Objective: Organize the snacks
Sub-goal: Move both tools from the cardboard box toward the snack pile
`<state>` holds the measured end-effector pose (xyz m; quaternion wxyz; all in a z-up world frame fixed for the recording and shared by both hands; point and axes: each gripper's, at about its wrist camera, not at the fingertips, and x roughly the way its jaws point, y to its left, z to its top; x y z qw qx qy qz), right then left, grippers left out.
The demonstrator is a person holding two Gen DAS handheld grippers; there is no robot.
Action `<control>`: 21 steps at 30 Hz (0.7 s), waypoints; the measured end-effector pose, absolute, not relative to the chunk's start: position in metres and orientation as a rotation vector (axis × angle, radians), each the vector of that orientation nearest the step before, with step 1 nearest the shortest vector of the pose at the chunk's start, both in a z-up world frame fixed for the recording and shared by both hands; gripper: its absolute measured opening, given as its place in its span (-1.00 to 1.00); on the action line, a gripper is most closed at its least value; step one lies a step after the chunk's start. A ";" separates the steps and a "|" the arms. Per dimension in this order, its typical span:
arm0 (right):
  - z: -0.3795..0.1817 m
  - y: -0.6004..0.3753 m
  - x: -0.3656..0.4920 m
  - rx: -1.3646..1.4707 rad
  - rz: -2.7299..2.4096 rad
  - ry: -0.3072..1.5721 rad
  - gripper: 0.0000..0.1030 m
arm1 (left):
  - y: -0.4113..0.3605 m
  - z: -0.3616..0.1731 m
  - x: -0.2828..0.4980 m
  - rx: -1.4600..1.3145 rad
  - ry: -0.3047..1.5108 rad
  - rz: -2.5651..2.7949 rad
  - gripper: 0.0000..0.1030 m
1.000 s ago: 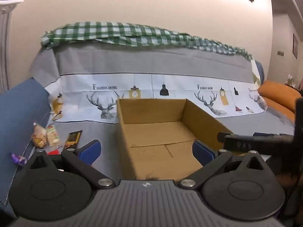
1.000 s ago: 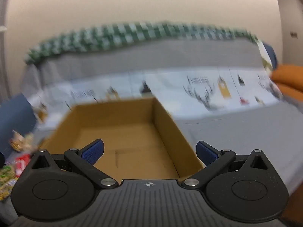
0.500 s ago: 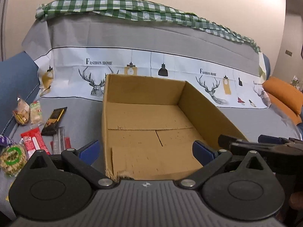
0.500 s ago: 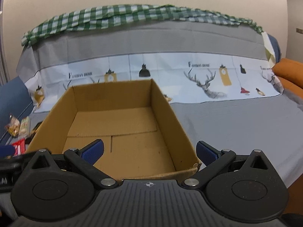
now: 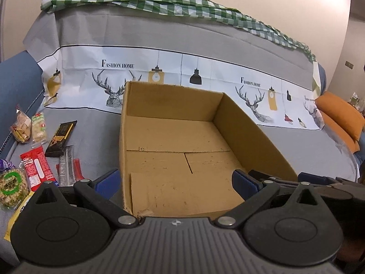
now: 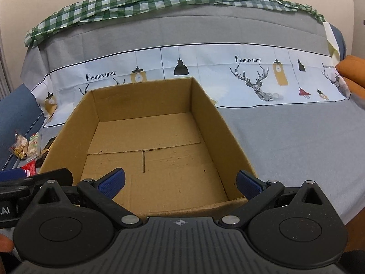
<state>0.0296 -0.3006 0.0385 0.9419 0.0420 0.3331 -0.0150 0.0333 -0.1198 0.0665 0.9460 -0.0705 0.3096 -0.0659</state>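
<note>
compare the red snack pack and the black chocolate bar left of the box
The red snack pack is bright red with a white label; the black chocolate bar is dark with gold print. The pack lies nearer the camera, the bar farther back. Both lie flat on the gray cover, outside the box.

Even, soft indoor light; sharp focus, no glare; strong fisheye bending at edges; corners vignetted dark.

Gray sofa cover w/ cardboard box & snack packs left
</note>
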 end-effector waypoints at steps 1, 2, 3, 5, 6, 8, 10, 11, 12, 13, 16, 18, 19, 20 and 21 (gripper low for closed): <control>0.036 -0.300 0.030 0.054 -0.044 0.669 0.99 | -0.121 0.068 0.032 -0.146 0.624 -0.140 1.00; 0.034 -0.299 0.030 0.034 -0.054 0.661 0.99 | -0.121 0.069 0.032 -0.145 0.617 -0.146 1.00; 0.036 -0.298 0.030 0.034 -0.057 0.658 0.98 | -0.122 0.070 0.031 -0.139 0.611 -0.150 1.00; 0.035 -0.296 0.029 0.021 -0.065 0.646 0.97 | -0.126 0.071 0.029 -0.128 0.612 -0.161 1.00; 0.035 -0.295 0.028 0.020 -0.067 0.640 0.96 | -0.126 0.070 0.029 -0.127 0.613 -0.176 1.00; 0.037 -0.296 0.026 0.040 -0.062 0.626 0.85 | -0.124 0.067 0.028 -0.147 0.618 -0.213 1.00; 0.037 -0.296 0.025 0.069 -0.051 0.621 0.78 | -0.123 0.065 0.028 -0.173 0.630 -0.237 1.00; 0.038 -0.297 0.025 0.079 -0.046 0.621 0.62 | -0.122 0.065 0.027 -0.175 0.630 -0.236 0.99; 0.039 -0.299 0.024 0.103 -0.031 0.615 0.53 | -0.122 0.066 0.026 -0.174 0.623 -0.233 0.99; 0.040 -0.299 0.024 0.106 -0.028 0.614 0.39 | -0.122 0.067 0.025 -0.173 0.611 -0.235 0.99; 0.041 -0.296 0.022 0.114 -0.015 0.600 0.17 | -0.121 0.071 0.021 -0.161 0.588 -0.251 0.98; 0.044 -0.293 0.021 0.126 -0.006 0.579 0.07 | -0.122 0.072 0.018 -0.148 0.581 -0.267 0.82; 0.044 -0.293 0.020 0.119 -0.009 0.570 0.06 | -0.122 0.072 0.016 -0.141 0.583 -0.274 0.64; 0.045 -0.292 0.019 0.122 -0.009 0.560 0.05 | -0.122 0.072 0.015 -0.134 0.583 -0.279 0.44; 0.046 -0.292 0.018 0.118 -0.011 0.551 0.04 | -0.121 0.073 0.014 -0.128 0.580 -0.289 0.32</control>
